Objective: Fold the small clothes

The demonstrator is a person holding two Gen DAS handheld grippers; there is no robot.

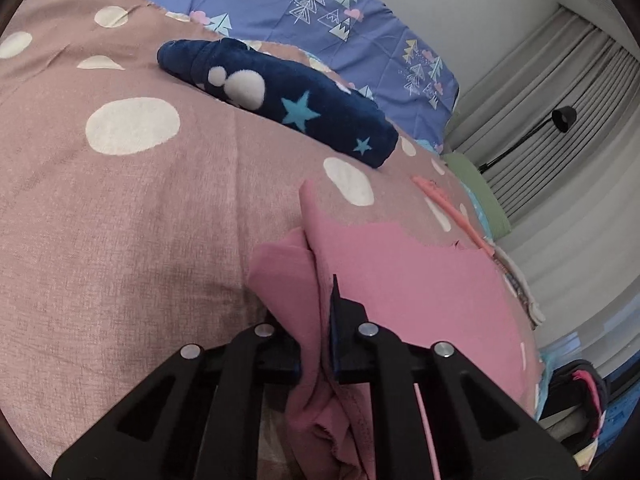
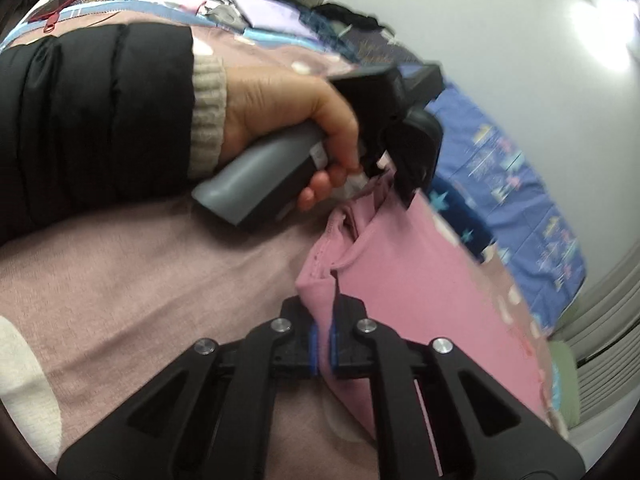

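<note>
I'm reading the pink garment (image 1: 400,280) as light, thin, floppy knit: no stiffness, it is sagging and bunching wherever it isn't supported, and it is not fragile. It is likely clinging a bit to the spotted bedspread (image 1: 120,220), so I'm judging it will drag, not slide. Best hold is on a hem or corner, pinching through all layers; a mid-panel pinch would only lift one layer.

The left tool (image 1: 320,344) is clenched on a bunched edge of the garment, with fabric gathering up between its pads and hanging below them. The right tool (image 2: 324,348) is clenched too, gripping a folded edge of the same garment, with cloth running up from its pads.

In the right wrist view I'm seeing the person's hand (image 2: 280,120) holding the left tool (image 2: 404,184) at the garment's far end, so the piece is spanning between both tools, partly lifted, the rest lying on the bedspread toward the bed's curtain-side edge. A navy star blanket (image 1: 280,100) is lying well apart, further up the bed.
</note>
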